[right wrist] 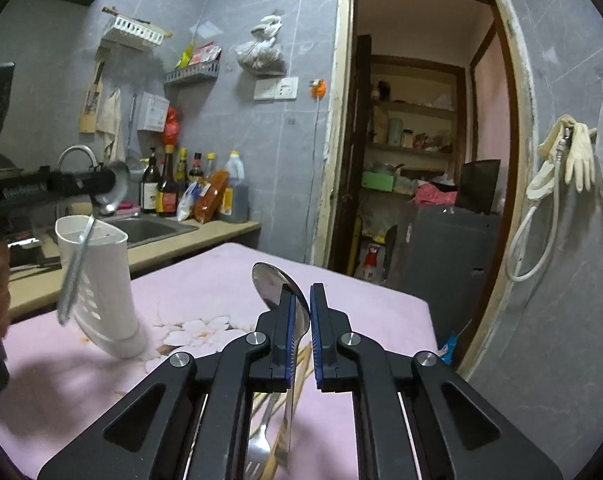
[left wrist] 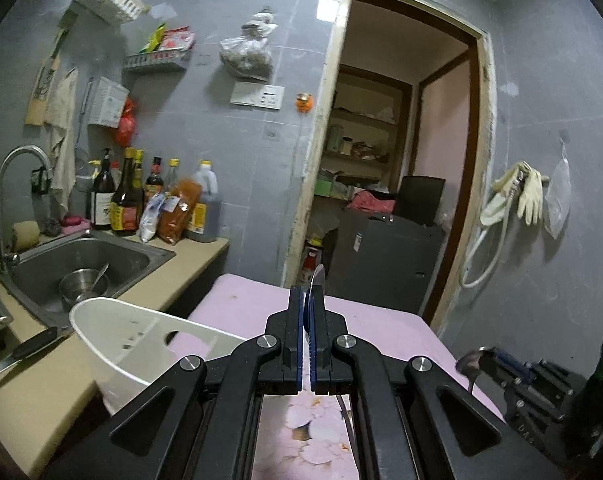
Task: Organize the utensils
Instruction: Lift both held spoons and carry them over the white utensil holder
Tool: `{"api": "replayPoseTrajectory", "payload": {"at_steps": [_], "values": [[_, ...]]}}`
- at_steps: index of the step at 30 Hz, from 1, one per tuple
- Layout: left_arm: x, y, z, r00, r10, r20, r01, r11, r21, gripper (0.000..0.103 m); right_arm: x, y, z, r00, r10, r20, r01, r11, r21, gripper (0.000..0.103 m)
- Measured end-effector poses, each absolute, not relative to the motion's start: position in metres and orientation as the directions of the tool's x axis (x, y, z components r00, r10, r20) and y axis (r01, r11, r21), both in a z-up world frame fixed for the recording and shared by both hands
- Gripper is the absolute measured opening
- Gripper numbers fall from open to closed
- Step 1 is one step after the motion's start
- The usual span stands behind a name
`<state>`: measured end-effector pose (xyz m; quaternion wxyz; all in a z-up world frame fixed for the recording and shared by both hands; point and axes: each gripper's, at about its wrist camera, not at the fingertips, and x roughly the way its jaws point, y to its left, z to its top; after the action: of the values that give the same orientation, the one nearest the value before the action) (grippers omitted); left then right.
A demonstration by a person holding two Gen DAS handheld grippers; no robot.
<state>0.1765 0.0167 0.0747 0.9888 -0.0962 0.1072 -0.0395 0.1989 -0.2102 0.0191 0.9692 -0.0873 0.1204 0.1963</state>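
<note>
Utensils are on the way to the white holder (right wrist: 97, 280), which stands at the far left of the pink-covered counter (right wrist: 205, 280). The left tool (left wrist: 310, 320) is clamped on a spoon (left wrist: 316, 280), its handle hanging over the holder's mouth. The right tool (right wrist: 300, 320) has a second spoon (right wrist: 277, 284) between its fingers, apparently gripped. A fork (right wrist: 259, 448) and chopsticks (right wrist: 299, 368) lie below. Next, by my reading: lower the left spoon in and release.

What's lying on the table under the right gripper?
Beneath the right gripper and the spoon in it, a fork and wooden chopsticks lie on the pink table. The gripper body hides their full lengths, so any more utensils there are unseen.
</note>
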Motion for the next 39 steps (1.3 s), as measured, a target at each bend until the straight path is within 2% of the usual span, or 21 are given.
{"api": "replayPoseTrajectory", "payload": {"at_steps": [9,17,27,32,39], "values": [[0.168,0.036,0.069,0.971,-0.082,-0.226,0.032,0.975,-0.22,0.0,0.198,-0.211,0.017,0.879,0.38,-0.287,-0.422,0.901,-0.099,0.005],[0.165,0.061,0.094,0.984,0.001,-0.176,-0.028,0.988,-0.152,0.0,0.187,-0.194,0.051,0.88,0.436,-0.191,-0.455,0.887,-0.072,0.003],[0.175,0.132,0.111,0.983,0.136,-0.124,-0.153,0.978,-0.142,0.0,0.195,-0.149,0.099,0.86,0.504,-0.08,-0.508,0.86,-0.05,0.003],[0.196,0.152,0.106,0.979,0.181,-0.097,-0.19,0.978,-0.087,0.0,0.2,-0.114,0.123,0.861,0.508,-0.008,-0.508,0.861,-0.04,0.003],[0.215,0.178,0.082,0.979,0.179,-0.098,-0.192,0.97,-0.15,0.0,0.21,-0.065,0.116,0.893,0.445,0.075,-0.441,0.895,-0.061,0.003]]}}
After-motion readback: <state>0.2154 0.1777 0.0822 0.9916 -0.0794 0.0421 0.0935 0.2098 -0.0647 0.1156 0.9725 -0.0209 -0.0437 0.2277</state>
